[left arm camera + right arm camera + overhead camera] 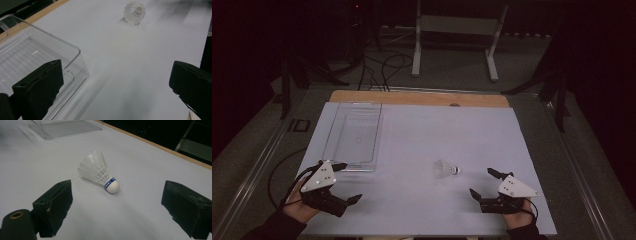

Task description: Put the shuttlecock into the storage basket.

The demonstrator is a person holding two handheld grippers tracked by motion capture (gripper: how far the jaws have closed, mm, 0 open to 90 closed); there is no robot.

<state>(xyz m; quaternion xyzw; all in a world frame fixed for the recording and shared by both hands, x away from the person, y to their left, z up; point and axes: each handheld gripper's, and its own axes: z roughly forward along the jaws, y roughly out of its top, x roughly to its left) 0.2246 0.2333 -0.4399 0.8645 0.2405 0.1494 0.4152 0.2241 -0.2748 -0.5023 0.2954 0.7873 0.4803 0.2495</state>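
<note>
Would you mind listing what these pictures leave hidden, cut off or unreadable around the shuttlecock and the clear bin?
- Shuttlecock: the blue band's print runs round the cork in the right gripper view, so only part of it shows; it is too small to read in the high view.
- Clear bin: its near corner sits behind a jaw of the left gripper, and the frame's left edge cuts it off.
- Right gripper: frame edges crop both jaws.
</note>
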